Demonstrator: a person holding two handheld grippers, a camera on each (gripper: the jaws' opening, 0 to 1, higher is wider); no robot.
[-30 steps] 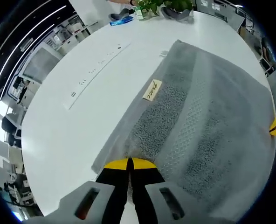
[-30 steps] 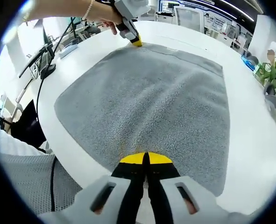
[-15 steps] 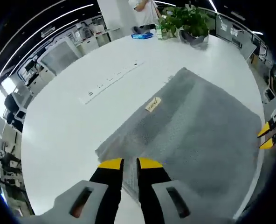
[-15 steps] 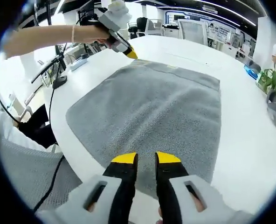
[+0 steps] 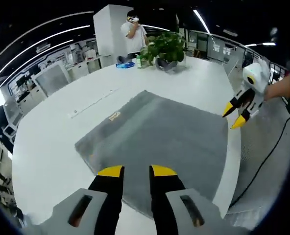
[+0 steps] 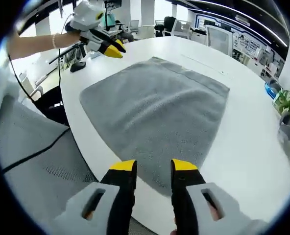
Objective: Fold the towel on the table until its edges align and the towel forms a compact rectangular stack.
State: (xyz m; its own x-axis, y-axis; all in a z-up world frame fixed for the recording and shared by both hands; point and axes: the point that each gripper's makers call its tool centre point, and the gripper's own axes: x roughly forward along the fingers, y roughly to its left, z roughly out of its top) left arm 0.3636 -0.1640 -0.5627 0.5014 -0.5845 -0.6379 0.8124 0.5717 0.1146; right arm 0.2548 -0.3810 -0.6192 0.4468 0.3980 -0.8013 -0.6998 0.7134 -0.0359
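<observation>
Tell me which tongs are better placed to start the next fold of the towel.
Neither clearly. Left tongs and right tongs both hang open above near corners of the flat grey towel, off the cloth. A two-handed fold suits best.

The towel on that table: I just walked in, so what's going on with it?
A person holds a gripper in each hand over a grey towel lying flat on the white table. The left gripper and the right gripper are both open and lifted clear of the towel, each above a near edge. Nothing is gripped at this moment.
</observation>
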